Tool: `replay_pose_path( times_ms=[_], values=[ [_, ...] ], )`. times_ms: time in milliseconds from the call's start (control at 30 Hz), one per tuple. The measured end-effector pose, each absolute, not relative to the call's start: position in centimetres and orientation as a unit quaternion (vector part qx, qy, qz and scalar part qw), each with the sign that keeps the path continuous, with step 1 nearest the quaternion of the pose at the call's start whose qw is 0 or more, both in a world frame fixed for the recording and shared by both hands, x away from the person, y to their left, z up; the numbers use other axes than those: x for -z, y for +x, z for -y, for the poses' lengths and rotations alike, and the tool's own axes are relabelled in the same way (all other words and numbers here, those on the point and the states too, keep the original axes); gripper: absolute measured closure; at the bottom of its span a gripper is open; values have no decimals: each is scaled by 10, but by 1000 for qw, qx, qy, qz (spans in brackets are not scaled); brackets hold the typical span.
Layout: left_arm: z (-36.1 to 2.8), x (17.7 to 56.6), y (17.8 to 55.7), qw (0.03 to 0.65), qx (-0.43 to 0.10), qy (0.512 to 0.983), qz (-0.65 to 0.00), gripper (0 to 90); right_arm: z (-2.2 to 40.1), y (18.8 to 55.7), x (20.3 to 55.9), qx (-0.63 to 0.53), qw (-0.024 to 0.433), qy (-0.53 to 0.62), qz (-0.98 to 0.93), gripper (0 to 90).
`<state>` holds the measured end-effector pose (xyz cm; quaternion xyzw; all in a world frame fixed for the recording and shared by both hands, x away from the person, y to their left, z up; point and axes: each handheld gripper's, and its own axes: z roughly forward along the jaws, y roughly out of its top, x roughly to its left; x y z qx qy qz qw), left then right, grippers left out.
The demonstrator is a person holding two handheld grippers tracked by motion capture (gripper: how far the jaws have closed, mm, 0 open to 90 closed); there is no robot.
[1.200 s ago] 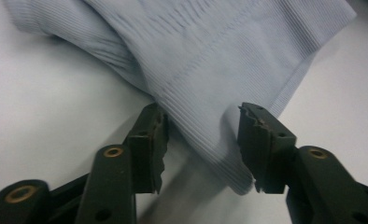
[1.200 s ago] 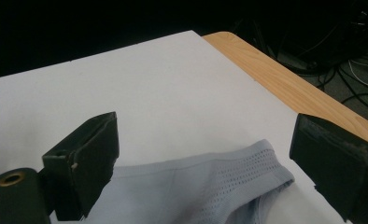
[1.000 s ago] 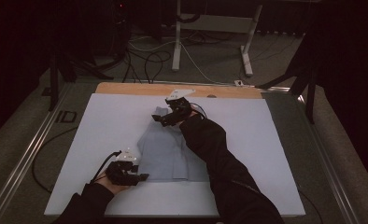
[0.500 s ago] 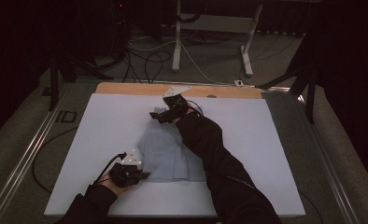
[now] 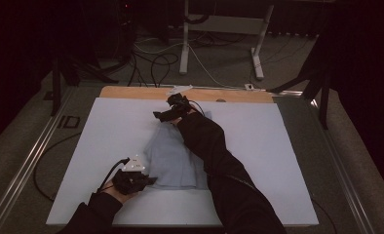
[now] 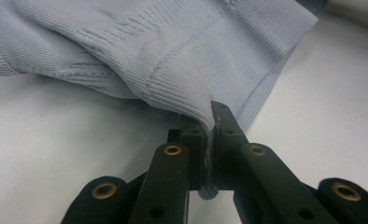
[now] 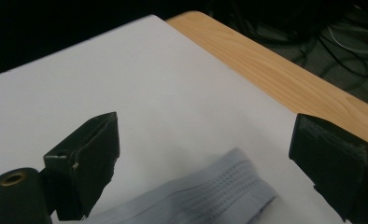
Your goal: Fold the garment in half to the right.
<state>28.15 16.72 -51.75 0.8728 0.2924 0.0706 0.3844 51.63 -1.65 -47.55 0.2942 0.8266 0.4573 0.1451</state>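
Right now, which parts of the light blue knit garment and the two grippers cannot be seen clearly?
- High view: the person's dark sleeve covers the right side of the garment.
- High view: the right gripper is small and dark, so its jaws are unclear.
- Left gripper view: the garment is cut off by the top edge.

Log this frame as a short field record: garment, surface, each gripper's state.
garment: light blue knit garment, lying partly folded on the white sheet
surface: white sheet over a wooden table
left gripper: left gripper shut on a ribbed fold at the garment's near left edge
right gripper: right gripper open, jaws wide, above the garment's far ribbed end, not touching it
right arm: dark sleeve reaching across the garment
background: cables and a metal stand on the floor beyond the table
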Motion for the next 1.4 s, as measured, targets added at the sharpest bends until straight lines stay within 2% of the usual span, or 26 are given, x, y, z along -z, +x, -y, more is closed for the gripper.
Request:
replay_pose_path(
  times_ms=[67, 200, 533, 700, 800, 1167, 1200, 1333, 1367, 1400],
  values=[
    [-167, 518, 281, 386, -72, 872, -291, 870, 11, 520, 480, -434, 154, 336, -822, 153],
    [-167, 518, 281, 387, -75, 873, -288, 869, 2, 522, 488, -412, 158, 351, -826, 155],
    [-167, 519, 281, 388, -74, 873, -287, 869, -14, 536, 501, -357, 143, 378, -842, 269],
    [-167, 519, 281, 387, -74, 873, -287, 869, -19, 539, 505, -343, 152, 379, -846, 317],
    [-167, 519, 281, 387, -73, 873, -287, 870, -21, 542, 510, -331, 155, 383, -848, 393],
    [-167, 519, 281, 389, -70, 873, -287, 870, -26, 546, 522, -298, 164, 390, -856, 554],
    [-167, 519, 281, 388, -70, 873, -287, 870, -26, 546, 521, -296, 165, 388, -857, 608],
    [-167, 519, 281, 388, -69, 873, -286, 869, -26, 545, 520, -292, 166, 389, -858, 705],
    [-167, 519, 281, 389, -69, 873, -286, 869, -26, 545, 520, -292, 166, 389, -858, 705],
    [-166, 519, 281, 389, -69, 873, -285, 870, -25, 546, 520, -289, 164, 386, -861, 748]
  ],
)
